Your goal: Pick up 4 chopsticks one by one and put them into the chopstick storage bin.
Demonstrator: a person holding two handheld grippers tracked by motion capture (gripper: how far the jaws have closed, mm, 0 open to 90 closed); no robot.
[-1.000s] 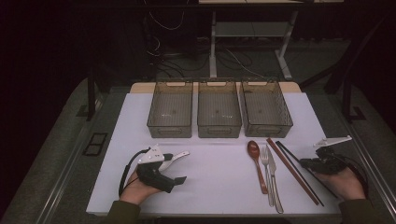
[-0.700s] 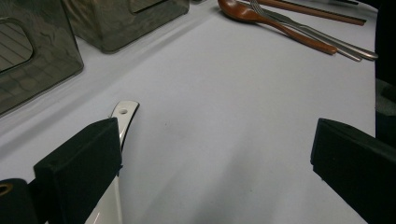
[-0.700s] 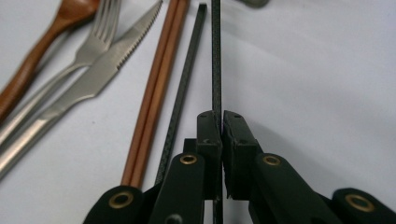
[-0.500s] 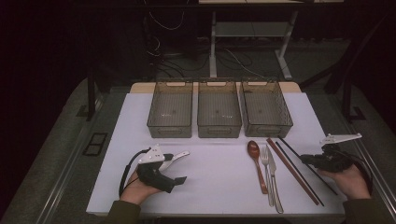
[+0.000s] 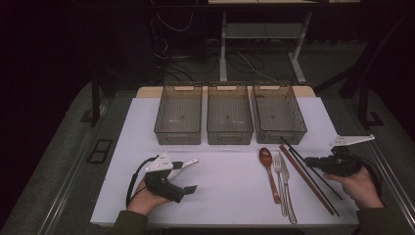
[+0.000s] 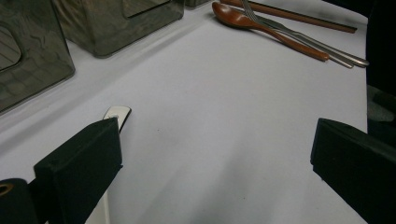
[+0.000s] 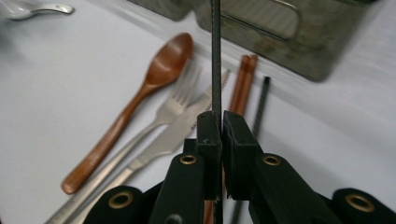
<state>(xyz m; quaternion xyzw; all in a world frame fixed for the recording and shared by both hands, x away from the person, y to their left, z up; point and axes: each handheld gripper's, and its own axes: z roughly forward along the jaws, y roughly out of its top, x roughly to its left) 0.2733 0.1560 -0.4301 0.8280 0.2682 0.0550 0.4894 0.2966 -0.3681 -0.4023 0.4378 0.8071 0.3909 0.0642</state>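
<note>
The right gripper (image 7: 215,122) has its fingers clamped on a black chopstick (image 7: 215,56), a second one (image 7: 259,109) just right. Left gripper (image 6: 215,154) fingers stand apart, empty.

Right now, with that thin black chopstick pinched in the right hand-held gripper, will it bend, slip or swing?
The black chopstick looks straight and stiff, so it probably won't droop. It is thin and smooth, and the right hand-held gripper pinches it at one spot, so it might pivot or slide. Its round shaft would likely roll if dropped on the table.
</note>
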